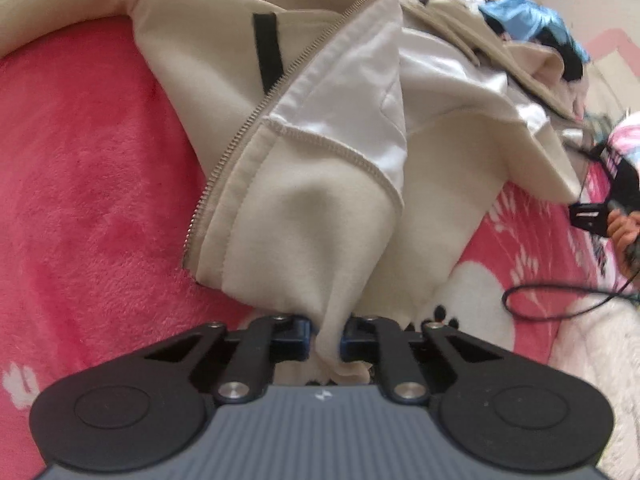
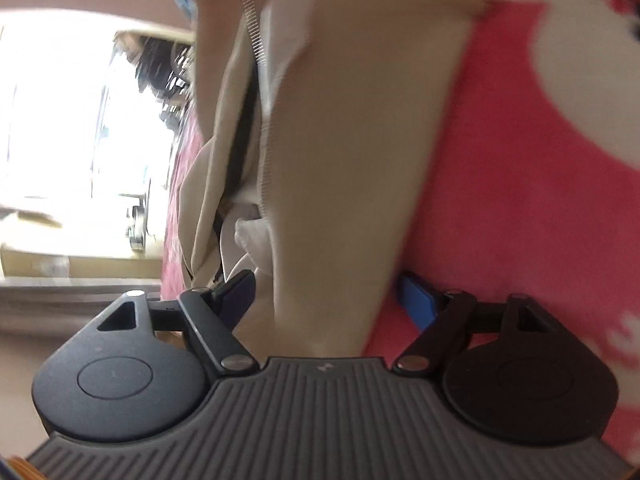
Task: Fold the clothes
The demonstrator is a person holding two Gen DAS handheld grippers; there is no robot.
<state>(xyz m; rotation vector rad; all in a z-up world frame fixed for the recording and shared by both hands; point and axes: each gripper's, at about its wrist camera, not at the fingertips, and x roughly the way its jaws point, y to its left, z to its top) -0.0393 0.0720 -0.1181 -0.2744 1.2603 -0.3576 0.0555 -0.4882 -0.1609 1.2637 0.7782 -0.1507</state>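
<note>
Cream fleece hem pinched tight in left gripper (image 1: 328, 342); jacket (image 1: 312, 128) sprawls zip-open on pink bed blanket (image 1: 92, 168). Right gripper (image 2: 326, 300) fingers spread around the other edge, not clamped; close before lifting.

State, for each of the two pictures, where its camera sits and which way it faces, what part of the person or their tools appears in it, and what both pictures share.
Left wrist view: sits on the left gripper, looking steeply down along its fingers, shut on the cream zip jacket; the other hand shows at the right edge.
Right wrist view: sits on the right gripper, blurred, looking along open fingers with jacket fabric between them; no hand shows.
Shared: the jacket and the pink blanket.
</note>
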